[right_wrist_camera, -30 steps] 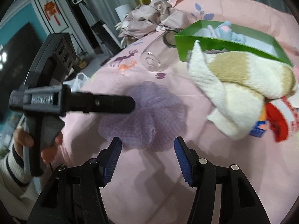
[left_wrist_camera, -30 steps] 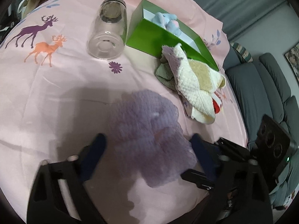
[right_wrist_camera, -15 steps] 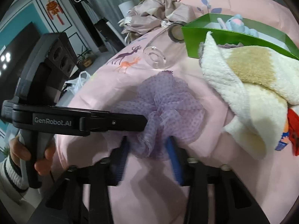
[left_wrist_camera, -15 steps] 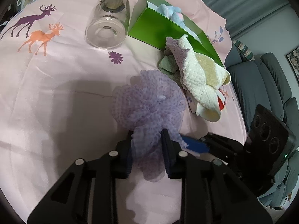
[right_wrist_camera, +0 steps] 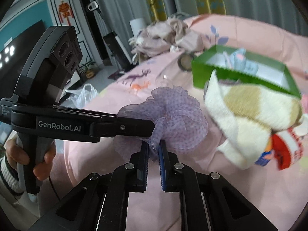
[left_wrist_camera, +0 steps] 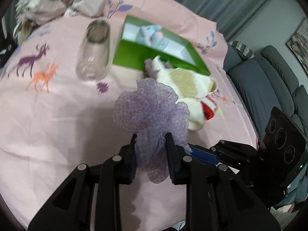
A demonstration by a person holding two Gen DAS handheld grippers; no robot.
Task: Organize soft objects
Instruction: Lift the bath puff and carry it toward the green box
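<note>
A purple mesh bath pouf [left_wrist_camera: 152, 109] is lifted above the pink cloth; it also shows in the right wrist view [right_wrist_camera: 173, 115]. My left gripper [left_wrist_camera: 150, 144] is shut on its lower part. My right gripper [right_wrist_camera: 153, 148] is shut on its lower edge from the other side. A green box [left_wrist_camera: 154, 55] holding a blue plush toy [left_wrist_camera: 152, 35] lies beyond, also in the right wrist view [right_wrist_camera: 240, 77]. A cream and tan towel [left_wrist_camera: 188, 84] lies in front of the box, with a red and white item [left_wrist_camera: 208, 108] under it.
A clear glass jar [left_wrist_camera: 94, 50] lies on its side left of the box. Crumpled beige cloth [left_wrist_camera: 57, 2] is piled at the far edge. A grey sofa [left_wrist_camera: 269, 80] stands to the right. The table edge [left_wrist_camera: 248, 127] runs near the towel.
Both grippers went from open around the pouf to shut on it, then lifted it off the cloth, toward the towel and box.
</note>
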